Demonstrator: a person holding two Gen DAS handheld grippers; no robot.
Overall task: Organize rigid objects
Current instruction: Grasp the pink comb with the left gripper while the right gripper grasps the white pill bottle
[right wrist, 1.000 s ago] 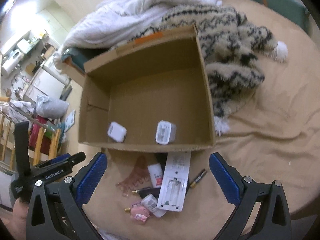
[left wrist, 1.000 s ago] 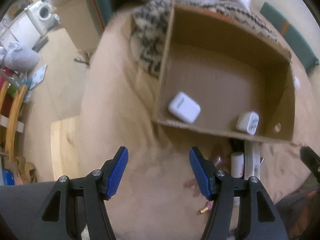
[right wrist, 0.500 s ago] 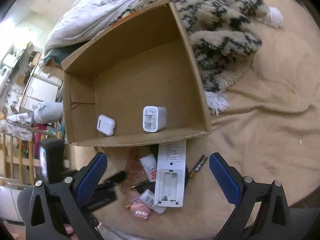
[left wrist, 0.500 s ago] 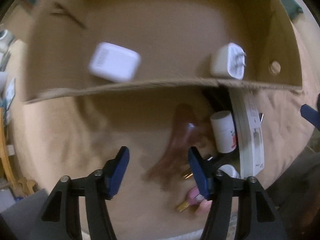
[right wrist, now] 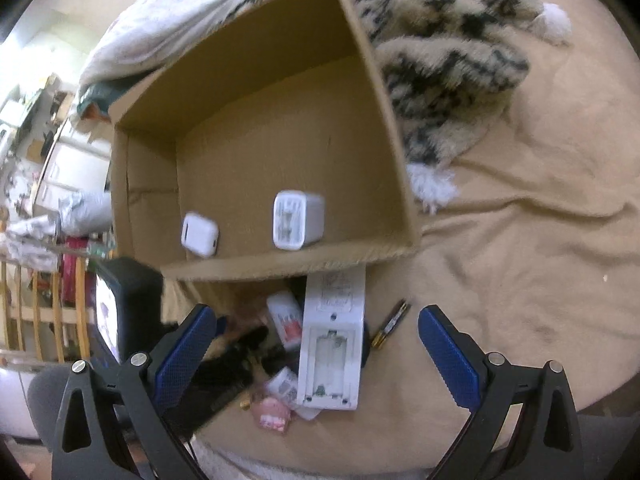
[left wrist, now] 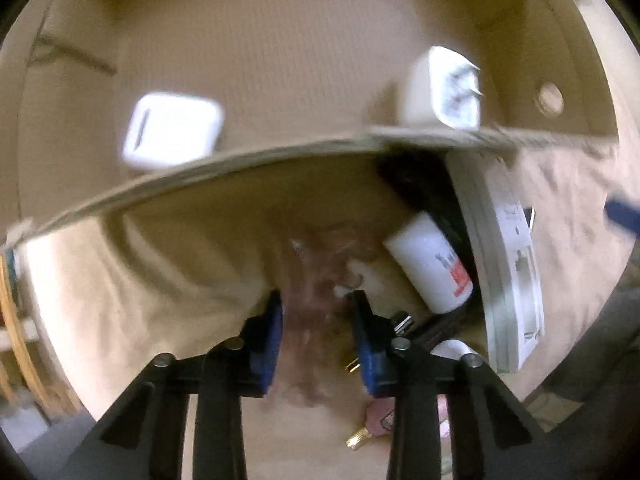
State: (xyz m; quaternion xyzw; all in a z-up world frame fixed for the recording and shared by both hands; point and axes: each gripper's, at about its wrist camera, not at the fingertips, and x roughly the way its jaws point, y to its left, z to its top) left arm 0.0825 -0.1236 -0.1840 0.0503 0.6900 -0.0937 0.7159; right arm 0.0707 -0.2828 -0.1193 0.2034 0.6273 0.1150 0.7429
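Brown hair clip [left wrist: 316, 300] beside box [left wrist: 280, 152]

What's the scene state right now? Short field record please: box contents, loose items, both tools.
container: cardboard box, open top, on tan blanket
in box: white earbud case; white charger plug
loose, in front of box: white remote with its battery bay open; battery; small white bottle; brown hair clip
left tool: closing around the hair clip, blurred
right tool: open, holds nothing, above the pile
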